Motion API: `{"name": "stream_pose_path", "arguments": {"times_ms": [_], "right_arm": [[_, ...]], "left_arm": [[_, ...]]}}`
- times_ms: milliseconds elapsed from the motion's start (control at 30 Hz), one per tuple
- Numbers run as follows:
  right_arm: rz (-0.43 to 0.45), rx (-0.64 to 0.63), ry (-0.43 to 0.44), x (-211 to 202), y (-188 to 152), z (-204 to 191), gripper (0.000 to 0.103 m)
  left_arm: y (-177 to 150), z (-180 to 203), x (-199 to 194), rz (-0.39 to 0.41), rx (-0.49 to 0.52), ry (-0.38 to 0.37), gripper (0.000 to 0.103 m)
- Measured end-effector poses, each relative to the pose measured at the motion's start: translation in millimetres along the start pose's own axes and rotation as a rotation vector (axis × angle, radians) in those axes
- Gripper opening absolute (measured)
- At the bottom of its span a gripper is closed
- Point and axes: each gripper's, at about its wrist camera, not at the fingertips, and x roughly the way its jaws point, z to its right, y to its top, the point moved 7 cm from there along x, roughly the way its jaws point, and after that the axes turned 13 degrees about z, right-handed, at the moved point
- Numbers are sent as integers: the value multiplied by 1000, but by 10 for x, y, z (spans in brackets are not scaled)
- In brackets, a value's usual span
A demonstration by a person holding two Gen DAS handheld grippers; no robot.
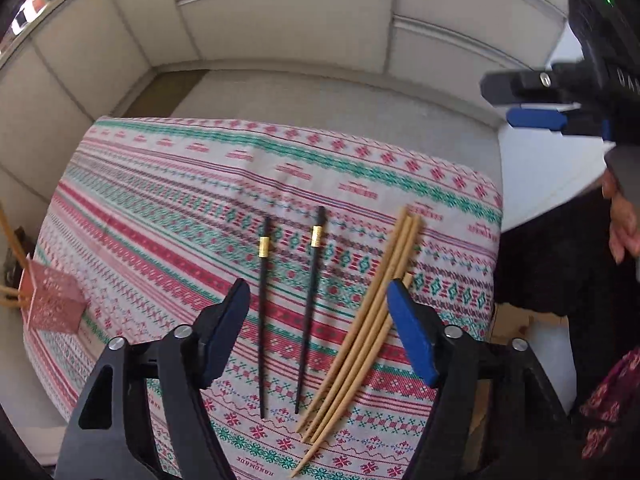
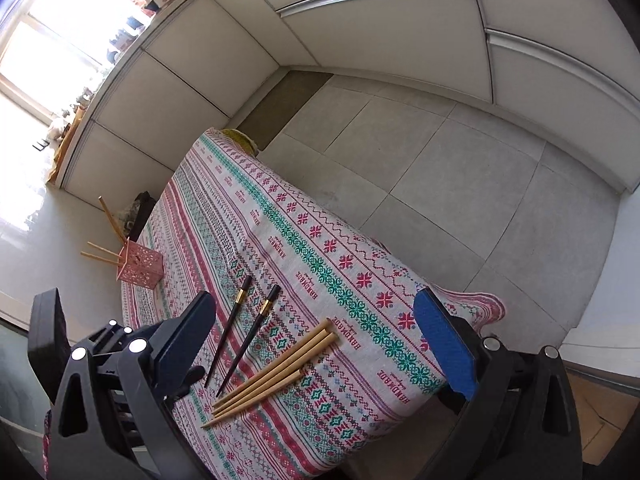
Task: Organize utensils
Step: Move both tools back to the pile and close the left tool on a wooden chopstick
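Observation:
Two black chopsticks (image 1: 262, 320) with gold bands lie side by side on the patterned tablecloth (image 1: 160, 200). Right of them lies a bundle of several bamboo chopsticks (image 1: 368, 340). My left gripper (image 1: 318, 320) hovers over both sets, open, with nothing between its fingers. In the right wrist view the black chopsticks (image 2: 227, 332) and bamboo chopsticks (image 2: 276, 372) lie below my right gripper (image 2: 316, 344), which is open and empty. The right gripper (image 1: 532, 104) also shows side-on at the upper right of the left wrist view. A pink perforated holder (image 2: 140, 266) with wooden chopsticks in it stands at the cloth's left edge.
The cloth-covered table (image 2: 360, 280) stands on grey floor tiles (image 2: 460, 184), with pale cabinet fronts (image 2: 360, 20) behind. The pink holder (image 1: 52, 304) sits close to the table's edge. A person's hand (image 1: 624, 232) shows at the right border.

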Motion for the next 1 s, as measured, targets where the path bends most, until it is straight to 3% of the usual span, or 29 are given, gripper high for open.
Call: {"name": "stream_pose_path", "arguments": {"times_ms": [133,233,367,467,1000], "right_arm": [[36,89,-15,-16,104,162,96],[37,124,-43,5,128,269,96],[51,146,-51,8,179,337,96],[30,139,-53,57,190,344,96],[-23,209,-23,129,165,426,96]], "left_arm": [[5,154,234,-61,47,-81,52],[53,234,373,-74,56,-110,50],[129,385,580,-80,55,-172,33],[121,467,749,-101,73,-189,27],[177,419,1056,-136,106,-170,26]]}}
